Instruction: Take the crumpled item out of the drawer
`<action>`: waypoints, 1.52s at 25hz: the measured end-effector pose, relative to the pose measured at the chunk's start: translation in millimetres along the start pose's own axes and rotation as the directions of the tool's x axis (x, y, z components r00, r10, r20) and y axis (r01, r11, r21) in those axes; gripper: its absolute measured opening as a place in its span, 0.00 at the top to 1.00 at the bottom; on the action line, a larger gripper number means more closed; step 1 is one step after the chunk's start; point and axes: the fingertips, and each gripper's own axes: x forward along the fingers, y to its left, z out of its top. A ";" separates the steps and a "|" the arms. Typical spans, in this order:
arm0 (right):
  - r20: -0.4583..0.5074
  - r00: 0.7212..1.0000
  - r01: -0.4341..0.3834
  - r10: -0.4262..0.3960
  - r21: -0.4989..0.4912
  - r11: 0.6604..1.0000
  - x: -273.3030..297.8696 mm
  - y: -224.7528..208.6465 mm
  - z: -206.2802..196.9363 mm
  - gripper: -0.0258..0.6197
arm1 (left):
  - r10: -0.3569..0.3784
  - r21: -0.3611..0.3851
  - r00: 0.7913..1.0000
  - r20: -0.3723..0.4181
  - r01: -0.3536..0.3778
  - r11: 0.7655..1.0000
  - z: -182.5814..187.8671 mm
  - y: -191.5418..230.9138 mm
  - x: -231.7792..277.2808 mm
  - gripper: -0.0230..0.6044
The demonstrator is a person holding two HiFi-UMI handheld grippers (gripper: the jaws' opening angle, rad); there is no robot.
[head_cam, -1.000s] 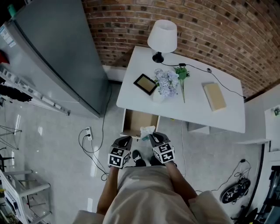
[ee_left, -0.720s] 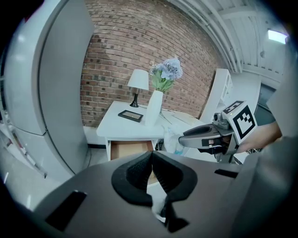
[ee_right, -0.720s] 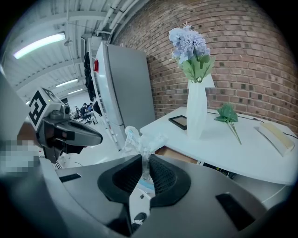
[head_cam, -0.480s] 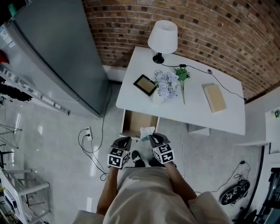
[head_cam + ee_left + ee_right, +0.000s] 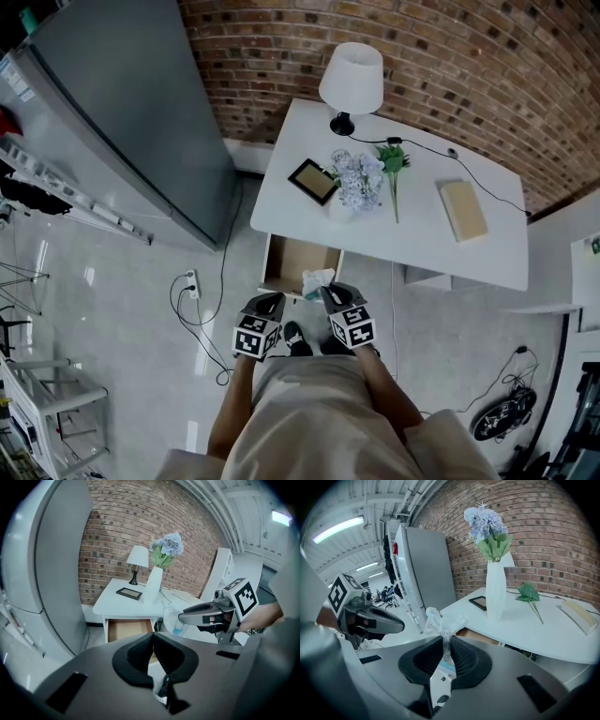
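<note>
- while the right gripper (image 5: 446,638) is pinching the crumpled plastic wrapper (image 5: 443,620) by its bunched neck, jaws narrow, the wrapper is hanging outside the open drawer (image 5: 296,260), near its front corner.
- it is looking light, soft and slippery; a bunched fold is probably giving the surest hold.
- the left gripper (image 5: 153,636) is hovering alongside, jaws together and empty.
- the table (image 5: 422,239) edge is crowding ahead; bare floor (image 5: 141,309) is lying open behind.

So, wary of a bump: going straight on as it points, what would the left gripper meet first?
Probably the open drawer under the white table; nothing shows between it and the left gripper, though depth is unclear.
</note>
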 end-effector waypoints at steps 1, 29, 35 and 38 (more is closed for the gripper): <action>0.000 1.000 -0.001 0.001 0.002 1.000 0.6 0.7 -0.2 0.85 | -0.002 -0.008 1.000 0.000 0.002 1.000 -1.0 0.6 -0.9 0.94; -0.025 1.000 -0.012 0.012 -0.013 1.000 7.6 5.0 -0.9 0.85 | -0.017 0.014 1.000 -0.005 0.017 1.000 -1.1 3.4 1.4 0.94; -0.024 1.000 -0.014 0.013 -0.017 1.000 7.0 4.9 -0.3 0.85 | -0.017 0.017 1.000 -0.006 0.017 1.000 -0.8 1.6 1.6 0.94; -0.026 1.000 -0.013 0.012 -0.019 1.000 6.8 5.1 -0.3 0.85 | -0.014 0.013 1.000 -0.005 0.014 1.000 -0.9 2.7 0.8 0.94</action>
